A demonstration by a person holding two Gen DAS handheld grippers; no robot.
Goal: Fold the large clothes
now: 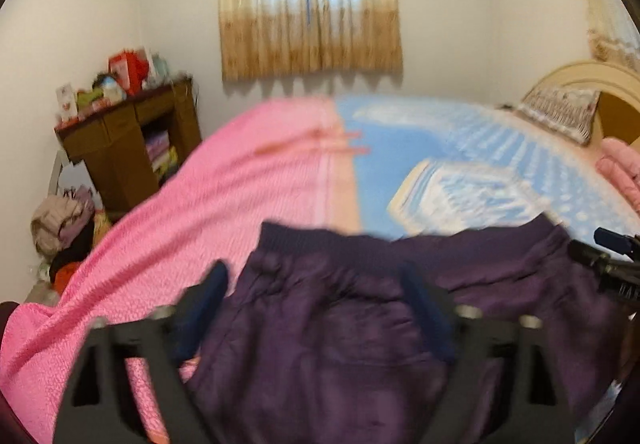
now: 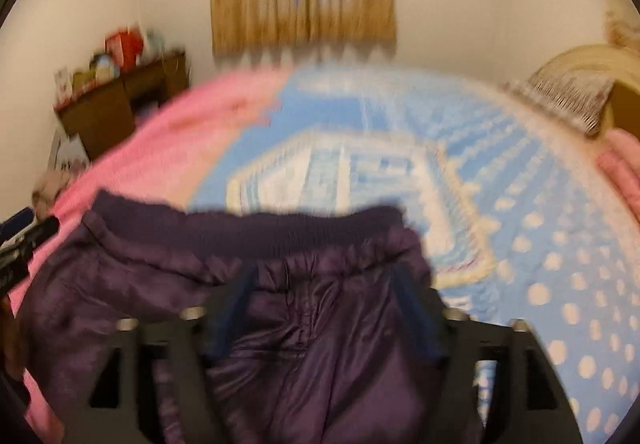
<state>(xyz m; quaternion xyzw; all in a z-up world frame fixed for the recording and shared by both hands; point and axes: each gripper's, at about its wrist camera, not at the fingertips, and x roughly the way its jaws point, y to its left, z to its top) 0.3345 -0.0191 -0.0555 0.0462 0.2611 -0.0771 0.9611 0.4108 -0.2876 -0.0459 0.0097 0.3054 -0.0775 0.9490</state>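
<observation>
Item: dark purple quilted padded garment (image 1: 340, 324), lower centre of frame on bed (image 1: 460, 132); left claw (image 1: 316, 308) and right claw (image 2: 324, 308) spread wide, holding nothing; fold laid, next re-grip an edge.

Left wrist view: looks forward and downward along the left gripper (image 1: 316, 284), close above the purple garment (image 1: 320, 344) on the bed (image 1: 460, 132), facing the curtained window (image 1: 310, 0). Right wrist view: same heading, just beside it, over the garment's right part. Shared: garment, bed, window, brown cabinet (image 2: 100, 112).
</observation>
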